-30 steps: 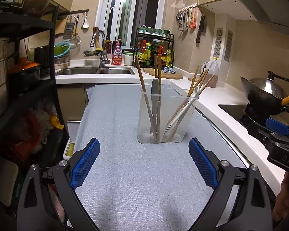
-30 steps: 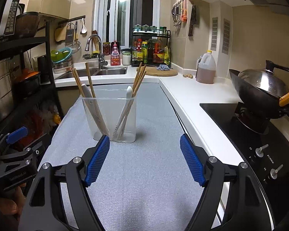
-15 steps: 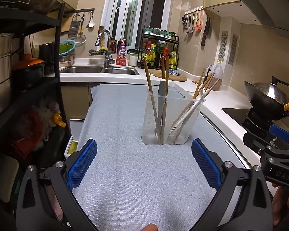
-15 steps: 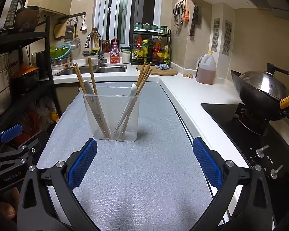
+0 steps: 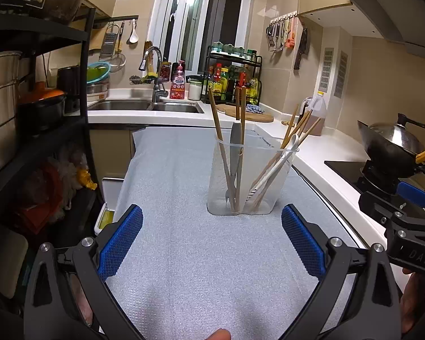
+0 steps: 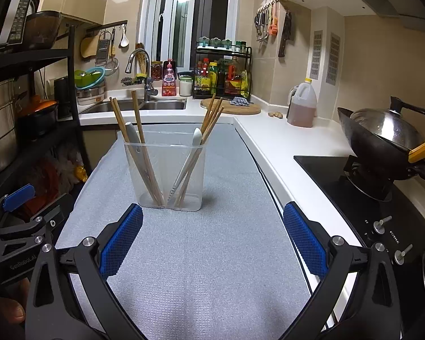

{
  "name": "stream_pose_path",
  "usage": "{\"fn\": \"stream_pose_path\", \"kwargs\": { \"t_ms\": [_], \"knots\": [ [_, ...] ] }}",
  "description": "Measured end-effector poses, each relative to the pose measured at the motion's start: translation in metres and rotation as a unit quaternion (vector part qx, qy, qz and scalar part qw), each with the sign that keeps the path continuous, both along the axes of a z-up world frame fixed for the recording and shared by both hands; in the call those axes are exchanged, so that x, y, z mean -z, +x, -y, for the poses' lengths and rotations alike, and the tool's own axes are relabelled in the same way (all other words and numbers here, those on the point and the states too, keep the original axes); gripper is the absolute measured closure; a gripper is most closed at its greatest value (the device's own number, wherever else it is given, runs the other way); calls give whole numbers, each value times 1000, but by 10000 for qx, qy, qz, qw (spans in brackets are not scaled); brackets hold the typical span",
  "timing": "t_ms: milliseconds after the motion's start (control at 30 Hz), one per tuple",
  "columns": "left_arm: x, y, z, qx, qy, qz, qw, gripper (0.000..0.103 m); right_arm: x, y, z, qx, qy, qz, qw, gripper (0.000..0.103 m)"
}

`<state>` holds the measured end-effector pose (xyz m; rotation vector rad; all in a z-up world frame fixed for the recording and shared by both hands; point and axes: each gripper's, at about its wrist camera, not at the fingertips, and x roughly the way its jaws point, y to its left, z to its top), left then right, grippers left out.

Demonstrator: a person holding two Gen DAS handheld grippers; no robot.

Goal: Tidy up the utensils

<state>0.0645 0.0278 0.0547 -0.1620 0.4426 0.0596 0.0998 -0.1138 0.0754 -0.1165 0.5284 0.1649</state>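
A clear plastic holder (image 6: 165,175) with two compartments stands on the grey mat (image 6: 206,255); its left side holds a grey fork (image 5: 235,153) and wooden chopsticks (image 6: 136,141), its right side a white spoon (image 6: 188,160) and more chopsticks; left gripper (image 5: 212,239) and right gripper (image 6: 212,238) hover before it, fingers wide apart, holding and touching nothing

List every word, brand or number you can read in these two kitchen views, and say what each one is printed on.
"GenRobot.AI": left gripper's body, seen from the right wrist.
"DAS": right gripper's body, seen from the left wrist; the rest is cut off.
"FOTILE": stove panel, beside the knobs.
Pink soap bottle and sauce bottles: labels too small to read.
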Motion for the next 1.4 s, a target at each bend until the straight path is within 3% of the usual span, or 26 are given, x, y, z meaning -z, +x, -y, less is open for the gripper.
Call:
{"fn": "stream_pose_path", "kwargs": {
  "t_ms": [1400],
  "knots": [
    [-1,0,4,-3,180,-11,9998,8,1,-3,-4,-32,-6,-10,10000,5]
  ]
}}
